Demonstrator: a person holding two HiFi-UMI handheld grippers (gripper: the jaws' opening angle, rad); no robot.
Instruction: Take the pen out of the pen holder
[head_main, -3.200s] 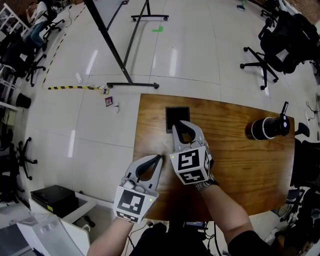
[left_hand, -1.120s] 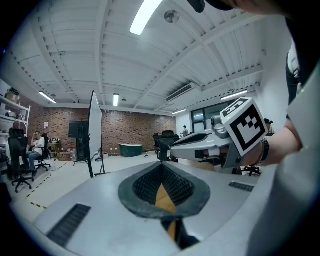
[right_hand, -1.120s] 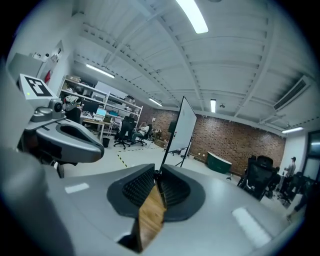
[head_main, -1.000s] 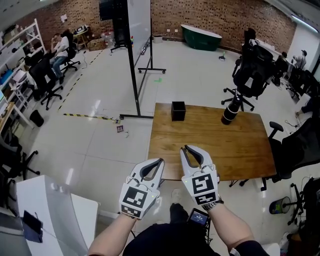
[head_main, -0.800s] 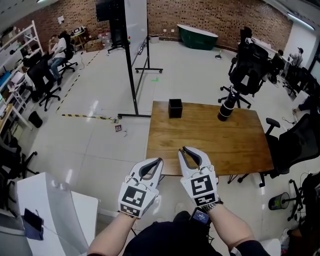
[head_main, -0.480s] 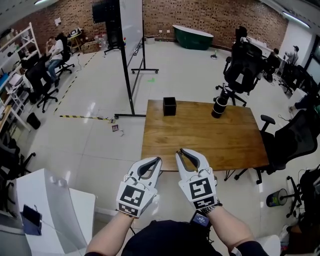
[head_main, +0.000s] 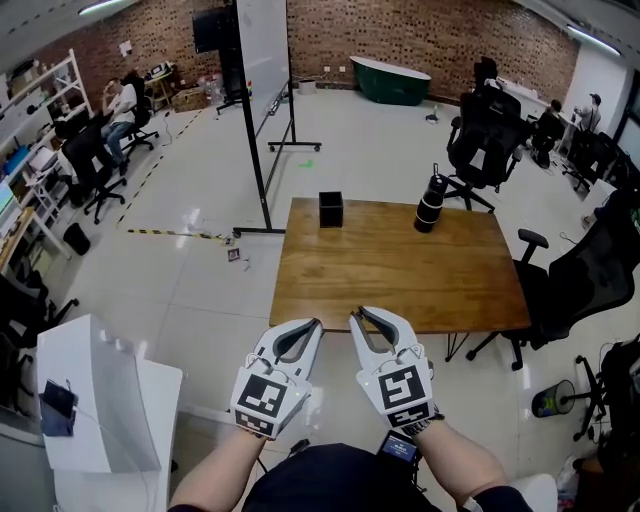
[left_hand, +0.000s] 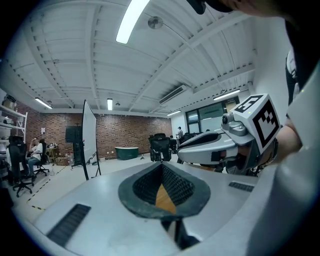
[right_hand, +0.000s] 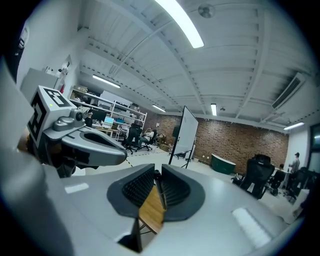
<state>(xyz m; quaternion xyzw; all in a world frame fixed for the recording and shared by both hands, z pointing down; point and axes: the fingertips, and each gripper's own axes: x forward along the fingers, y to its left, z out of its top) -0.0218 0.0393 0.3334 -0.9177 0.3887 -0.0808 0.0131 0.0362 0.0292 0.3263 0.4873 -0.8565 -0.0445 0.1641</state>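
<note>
**Head view with both gripper views: the moment before any contact.** The person stood back from the table (head_main: 400, 270). The left gripper (head_main: 314, 323) and the right gripper (head_main: 357, 316) were held side by side in front of the body. In the head view their tips lay at the table's near edge.

- **Left gripper:** the jaws met at the tips with nothing between the pads. Only a sliver of table top showed through the gap behind the tips.
- **Right gripper:** the same, with tips together, a narrow wedge behind them, and nothing held.

Two dark containers stood well apart on the far half of the table. A square black box (head_main: 331, 209) stood near the far edge, and a round black cup (head_main: 428, 208) stood toward the far right corner. A thin dark stick rose from the cup's top and was probably the pen (head_main: 436, 176) (too small in the head view to be sure, and what the box held could not be seen). On that reading the pen stood upright in its holder, untouched and well apart from both grippers.

**Progress:** no part of the task was done. What was left, as judged from this moment, was to carry one gripper across the table to the holder and open its jaws. The jaws would then close on the pen's free end and lift it straight up and clear.
</note>
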